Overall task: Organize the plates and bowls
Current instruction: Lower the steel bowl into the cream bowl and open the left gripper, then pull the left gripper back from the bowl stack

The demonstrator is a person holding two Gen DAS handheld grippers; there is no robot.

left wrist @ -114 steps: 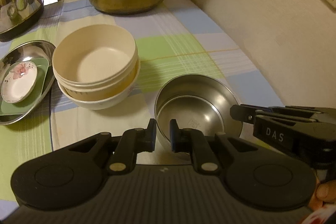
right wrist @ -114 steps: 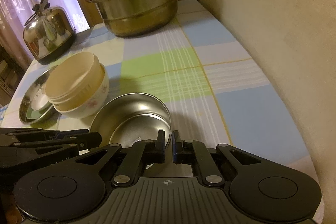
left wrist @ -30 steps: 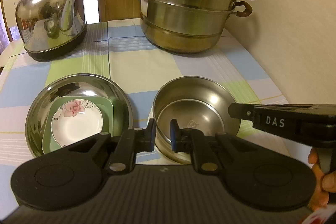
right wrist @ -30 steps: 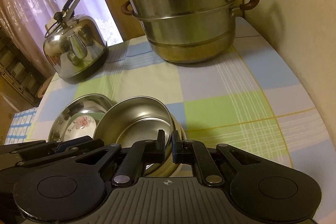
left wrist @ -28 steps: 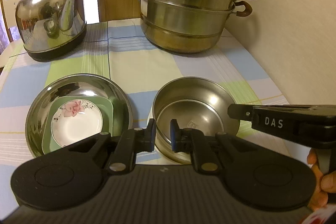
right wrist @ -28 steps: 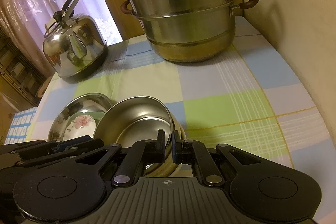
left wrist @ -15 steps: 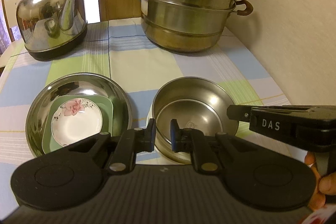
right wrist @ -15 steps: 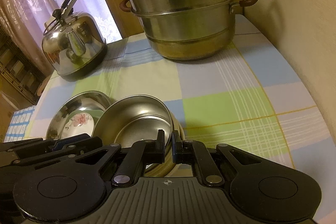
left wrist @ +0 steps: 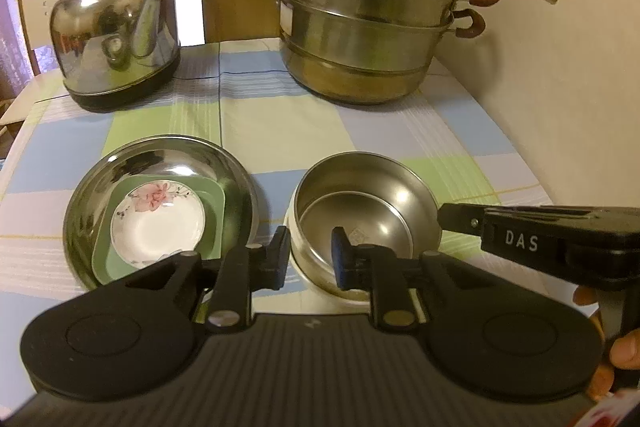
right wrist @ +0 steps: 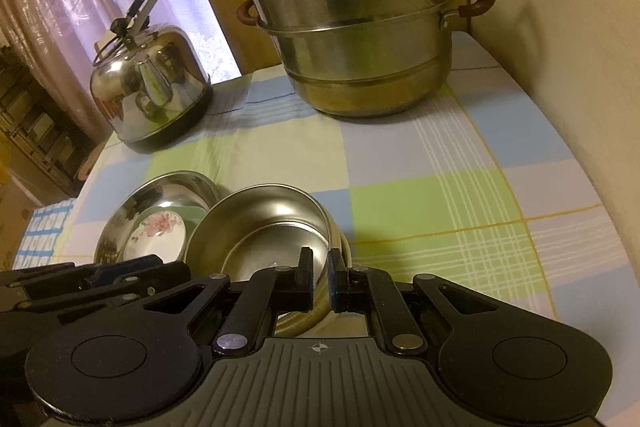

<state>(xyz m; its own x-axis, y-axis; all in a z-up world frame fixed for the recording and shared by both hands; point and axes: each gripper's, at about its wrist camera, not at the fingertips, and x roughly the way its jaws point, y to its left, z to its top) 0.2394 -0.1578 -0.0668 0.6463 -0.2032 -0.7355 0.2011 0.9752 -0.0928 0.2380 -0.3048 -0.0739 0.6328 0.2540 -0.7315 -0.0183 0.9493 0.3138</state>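
Note:
A steel bowl (left wrist: 366, 203) sits nested in a stack of cream and white bowls (left wrist: 316, 279) near the table's front. My left gripper (left wrist: 310, 253) is open, its fingers astride the steel bowl's near rim. My right gripper (right wrist: 319, 277) is shut on the right rim of the steel bowl (right wrist: 260, 227); it also shows in the left wrist view (left wrist: 444, 219). To the left, a wide steel dish (left wrist: 224, 167) holds a green square plate (left wrist: 216, 211) and a white flowered saucer (left wrist: 158, 223).
A steel kettle (left wrist: 116, 39) stands at the back left and a large two-tier steel steamer pot (left wrist: 372, 23) at the back right. A wall (left wrist: 560, 87) with sockets borders the right. The checked tablecloth (left wrist: 280, 131) covers the table.
My left gripper's fingers have opened around the steel bowl's near rim. Earlier, both grippers carried the steel bowl onto the bowl stack. The right gripper still grips the rim.

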